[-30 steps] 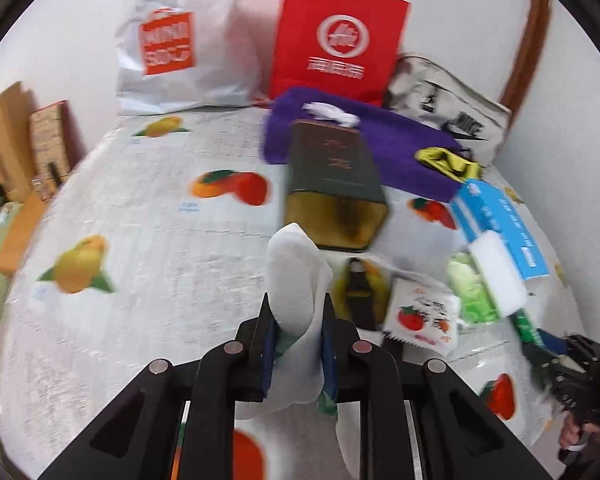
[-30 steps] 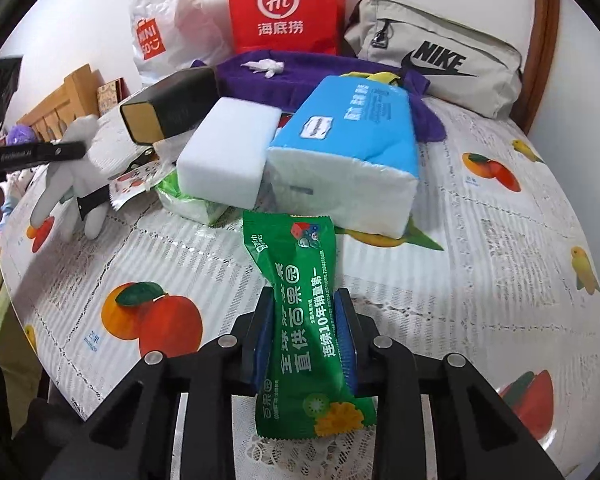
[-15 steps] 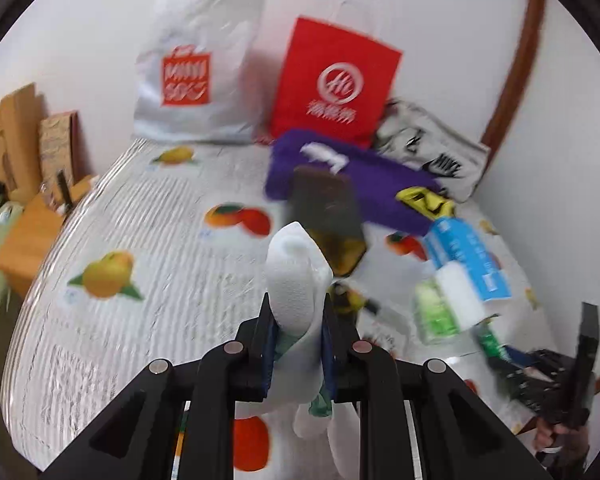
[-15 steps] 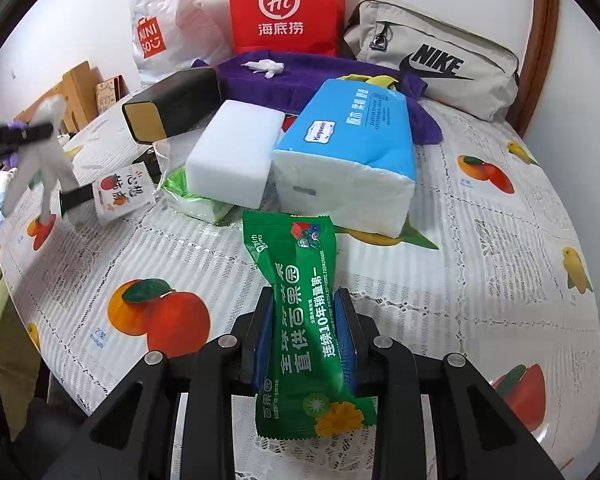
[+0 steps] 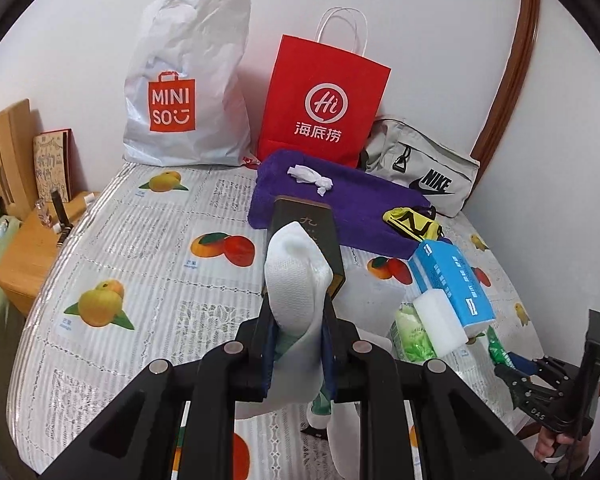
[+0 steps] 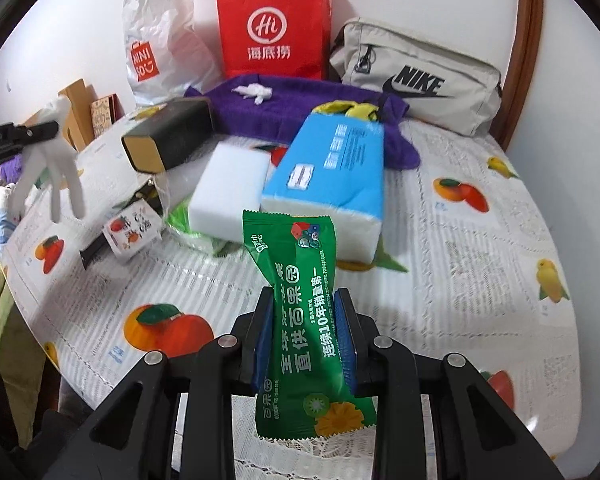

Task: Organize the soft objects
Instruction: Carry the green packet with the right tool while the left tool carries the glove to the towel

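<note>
My left gripper (image 5: 298,320) is shut on a white glove (image 5: 296,272), which bulges above the pads and hangs below them, off the fruit-print tablecloth (image 5: 140,248). In the right wrist view the glove (image 6: 56,160) dangles at far left with its fingers down. My right gripper (image 6: 304,308) is shut on a green wet-wipe packet (image 6: 296,248), held upright above the cloth. A blue tissue pack (image 6: 332,160), a white sponge (image 6: 228,184) and a purple towel (image 6: 300,96) lie beyond it.
A dark box with a gold end (image 6: 168,140), a small tomato-print packet (image 6: 130,228) and a green pack (image 6: 192,228) sit left of the sponge. A red paper bag (image 5: 324,100), a white Miniso bag (image 5: 184,80) and a grey Nike bag (image 5: 420,168) line the wall. A wooden stand (image 5: 28,248) is at left.
Both grippers have risen, so the table looks farther off. The glove has come up off the cloth with the left gripper. The green packet stays pinched as before.
</note>
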Motion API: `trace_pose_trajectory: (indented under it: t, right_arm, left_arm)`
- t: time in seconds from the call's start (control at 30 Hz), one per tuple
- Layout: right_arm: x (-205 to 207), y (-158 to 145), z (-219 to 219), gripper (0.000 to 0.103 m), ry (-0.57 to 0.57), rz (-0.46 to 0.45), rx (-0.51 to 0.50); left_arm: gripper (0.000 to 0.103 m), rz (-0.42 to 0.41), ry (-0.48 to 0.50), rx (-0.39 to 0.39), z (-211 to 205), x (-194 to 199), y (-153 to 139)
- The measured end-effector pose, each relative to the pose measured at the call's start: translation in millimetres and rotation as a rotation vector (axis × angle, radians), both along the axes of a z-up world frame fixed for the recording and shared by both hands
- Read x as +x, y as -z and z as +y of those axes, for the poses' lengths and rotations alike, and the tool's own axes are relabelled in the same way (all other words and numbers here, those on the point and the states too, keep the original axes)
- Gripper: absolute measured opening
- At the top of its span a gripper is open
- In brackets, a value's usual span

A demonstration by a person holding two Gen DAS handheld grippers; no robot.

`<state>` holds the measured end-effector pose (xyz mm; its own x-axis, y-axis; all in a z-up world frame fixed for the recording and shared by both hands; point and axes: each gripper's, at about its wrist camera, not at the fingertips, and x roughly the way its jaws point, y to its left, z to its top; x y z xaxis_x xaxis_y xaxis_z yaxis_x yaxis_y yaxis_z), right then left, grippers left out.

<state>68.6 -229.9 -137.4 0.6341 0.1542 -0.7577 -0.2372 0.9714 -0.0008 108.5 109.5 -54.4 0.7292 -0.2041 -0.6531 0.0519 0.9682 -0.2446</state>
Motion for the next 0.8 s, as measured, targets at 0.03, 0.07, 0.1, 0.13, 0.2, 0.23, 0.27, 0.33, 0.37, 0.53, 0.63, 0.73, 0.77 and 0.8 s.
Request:
trace_pose_trajectory:
  t: [0.03,0.07,0.1,0.13,0.2,0.23,0.27,0.33,0.37,0.53,0.63,0.73,0.77,0.8]
  right_arm:
    - [0.5,-4.4,-0.4,0.029,-0.004,-0.006,0.002]
    - [0.5,-9.7,-0.8,0.029,-0.008,-0.014,0.003]
    - [1.4,-15.6,-1.3,0.029,-0.009,-0.025,0.004]
    - [3.0,-20.2,-1.7,0.029,-0.009,-0.032,0.005]
    - [8.6,-30.3,-3.3,0.029,-0.014,-0.046,0.012]
    - [12.3,-34.0,-3.6,0.029,-0.016,-0.05,0.013]
    - [16.0,-37.3,-3.8,0.029,-0.018,-0.054,0.011]
    - [26.6,-44.0,-4.8,0.029,-0.017,-0.062,0.003]
    - [31.5,-47.0,-5.4,0.029,-0.017,-0.064,0.004]
    - [60.9,-65.2,-4.5,0.029,-0.031,-0.088,0.009]
    - [80.8,-73.8,-0.5,0.029,-0.042,-0.1,0.008]
    - [102.4,-81.2,4.0,0.029,-0.05,-0.107,0.013]
    - [107.9,-83.3,5.4,0.029,-0.052,-0.109,0.015]
    - [114.5,-85.4,6.7,0.029,-0.055,-0.113,0.018]
  left_arm:
    - [0.019,0.005,-0.001,-0.002,-0.4,3.2,-0.1]
    - [0.019,0.008,-0.002,-0.004,-0.9,5.6,-0.4]
    - [0.019,0.011,-0.003,-0.01,-1.0,8.5,-1.1]
    - [0.019,0.014,-0.003,-0.015,-1.4,11.8,-2.3]
    - [0.019,0.014,-0.003,-0.02,-2.4,17.5,-5.2]
    - [0.019,0.015,-0.007,-0.019,-3.4,21.1,-6.8]
    - [0.019,0.016,-0.008,-0.015,-4.7,24.7,-8.2]
    - [0.019,0.02,-0.011,-0.007,-7.4,32.4,-10.9]
    - [0.019,0.022,-0.009,-0.008,-8.4,35.8,-12.3]
    - [0.019,0.025,-0.003,-0.013,-11.9,57.1,-20.4]
    - [0.019,0.032,-0.004,-0.008,-13.8,70.8,-24.2]
    - [0.019,0.036,-0.005,-0.013,-14.5,84.9,-28.2]
    - [0.019,0.036,-0.002,-0.016,-14.6,90.4,-29.3]
    - [0.019,0.038,-0.001,-0.017,-14.9,95.2,-30.1]
